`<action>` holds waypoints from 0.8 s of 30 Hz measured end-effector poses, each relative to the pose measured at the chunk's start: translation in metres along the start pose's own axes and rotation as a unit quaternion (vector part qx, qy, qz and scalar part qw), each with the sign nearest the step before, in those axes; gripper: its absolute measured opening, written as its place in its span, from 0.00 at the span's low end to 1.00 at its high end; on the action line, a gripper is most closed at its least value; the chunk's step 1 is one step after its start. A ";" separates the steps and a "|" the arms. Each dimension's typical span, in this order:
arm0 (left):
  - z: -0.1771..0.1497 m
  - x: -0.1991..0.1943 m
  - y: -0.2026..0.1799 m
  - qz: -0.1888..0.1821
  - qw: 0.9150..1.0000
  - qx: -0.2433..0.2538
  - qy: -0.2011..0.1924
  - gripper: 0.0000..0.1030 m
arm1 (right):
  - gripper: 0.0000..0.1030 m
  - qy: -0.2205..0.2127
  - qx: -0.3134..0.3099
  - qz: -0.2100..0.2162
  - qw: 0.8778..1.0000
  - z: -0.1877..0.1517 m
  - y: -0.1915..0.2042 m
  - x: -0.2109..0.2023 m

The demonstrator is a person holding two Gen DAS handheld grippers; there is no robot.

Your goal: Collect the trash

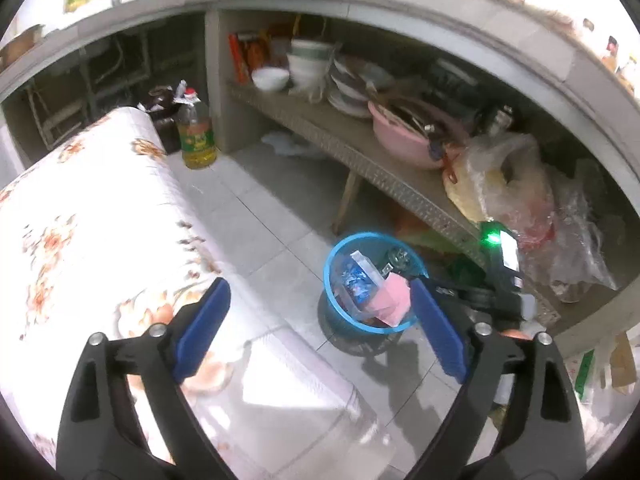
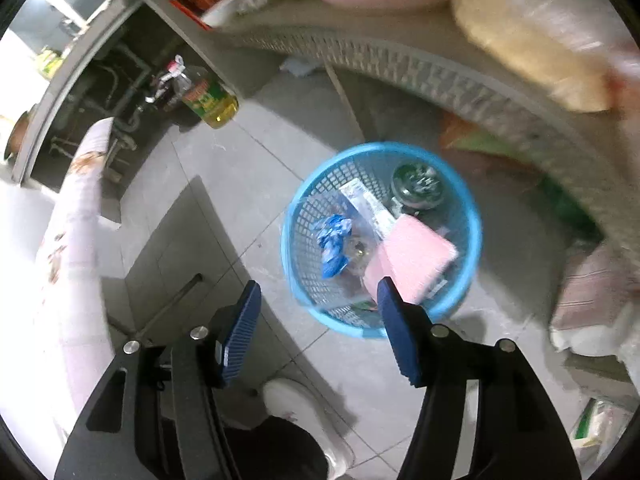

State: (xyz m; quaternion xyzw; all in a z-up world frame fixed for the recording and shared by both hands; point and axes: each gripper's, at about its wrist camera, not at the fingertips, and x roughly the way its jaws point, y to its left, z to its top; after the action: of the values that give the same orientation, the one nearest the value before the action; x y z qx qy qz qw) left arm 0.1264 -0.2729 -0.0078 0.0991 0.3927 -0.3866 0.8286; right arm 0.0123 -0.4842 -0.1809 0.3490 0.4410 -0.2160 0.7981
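A blue mesh trash basket (image 2: 304, 216) stands on the tiled floor under a shelf. It also shows in the left wrist view (image 1: 334, 264). Inside lie a pink packet (image 2: 416, 258), a crumpled blue wrapper (image 2: 334, 244), a white box (image 2: 370, 206) and a round metal lid (image 2: 418, 184). My right gripper (image 2: 320, 312) is open and empty, above the basket's near rim. My left gripper (image 1: 320, 312) is open and empty, over the edge of a floral-cloth table (image 1: 92, 216), left of the basket. The right gripper's body (image 1: 500, 276) shows in the left wrist view beside the basket.
A woven shelf (image 1: 360, 148) carries bowls, a pink basin (image 1: 404, 136) and plastic bags (image 1: 516, 188). An oil bottle (image 1: 196, 132) and a dark jar stand on the floor at the back. A white shoe (image 2: 304, 412) is below my right gripper.
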 end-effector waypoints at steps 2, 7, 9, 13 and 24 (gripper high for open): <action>-0.009 -0.014 0.000 -0.002 1.000 -0.005 -0.015 0.88 | 0.66 -0.031 -0.030 -0.012 0.999 -0.021 0.011 -0.034; -0.036 -0.052 0.001 -0.003 0.999 -0.023 -0.044 0.92 | 0.84 -0.100 -0.101 -0.042 0.989 -0.067 0.042 -0.107; -0.046 -0.064 0.000 0.014 0.998 -0.027 -0.053 0.92 | 0.89 -0.131 -0.122 -0.049 0.983 -0.085 0.056 -0.138; -0.067 -0.089 -0.009 0.085 0.994 -0.011 -0.067 0.92 | 0.94 -0.190 -0.144 -0.071 0.968 -0.107 0.079 -0.189; -0.110 -0.115 -0.030 0.186 0.981 -0.029 -0.054 0.92 | 0.94 -0.259 -0.182 -0.161 0.935 -0.166 0.128 -0.250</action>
State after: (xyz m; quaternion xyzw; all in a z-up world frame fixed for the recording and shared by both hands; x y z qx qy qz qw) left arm -0.0035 -0.1771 0.0066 0.1256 0.3332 -0.2189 0.9084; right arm -0.1256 -0.2658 0.0186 0.0541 0.3011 -0.3403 0.8891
